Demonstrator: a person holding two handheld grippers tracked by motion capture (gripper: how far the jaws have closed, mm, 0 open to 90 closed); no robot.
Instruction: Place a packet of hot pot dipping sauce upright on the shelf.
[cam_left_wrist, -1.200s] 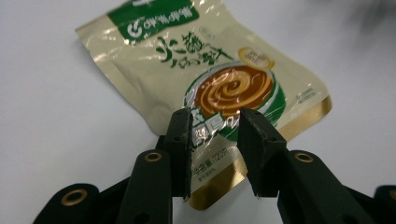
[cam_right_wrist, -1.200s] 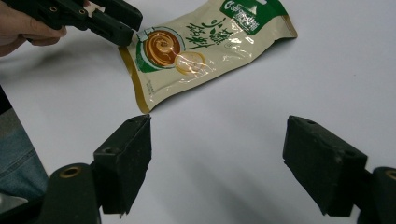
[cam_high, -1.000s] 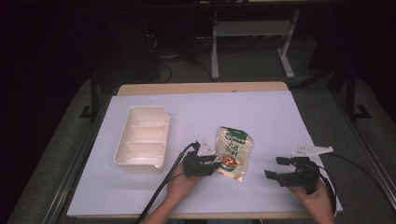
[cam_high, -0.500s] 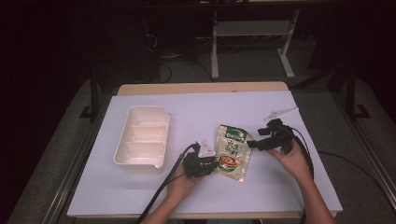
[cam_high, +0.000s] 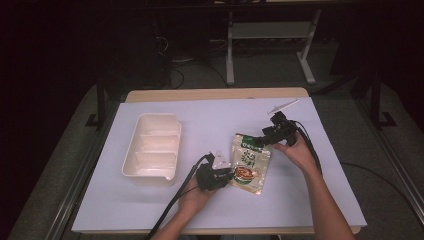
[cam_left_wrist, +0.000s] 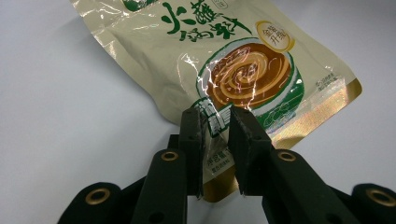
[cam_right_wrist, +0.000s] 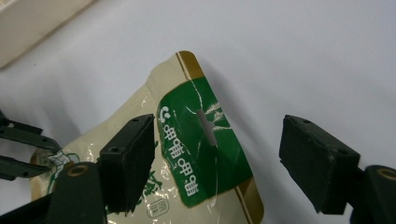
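A cream and green food pouch (cam_high: 251, 161) with a soup-bowl picture lies on the white table cover (cam_high: 210, 117), right of centre. My left gripper (cam_high: 226, 176) is shut on the pouch's near lower edge; in the left gripper view its jaws (cam_left_wrist: 215, 119) pinch the pouch (cam_left_wrist: 243, 65) just below the bowl picture. My right gripper (cam_high: 261, 141) is at the pouch's far end and has just been closing a little. In the right gripper view it (cam_right_wrist: 217, 125) stands wide, and the green top band of the pouch (cam_right_wrist: 201, 140) lies between the jaws without touching the pads.
A white divided tray (cam_high: 131, 156) sits on the left half of the table. The left gripper's black cable (cam_high: 175, 197) trails toward the near edge. A metal stand (cam_high: 270, 50) is on the floor beyond the table.
The right hand has travelled from the near right of the table up and leftward to the pouch's far end. The left gripper has stayed at the pouch's near edge.
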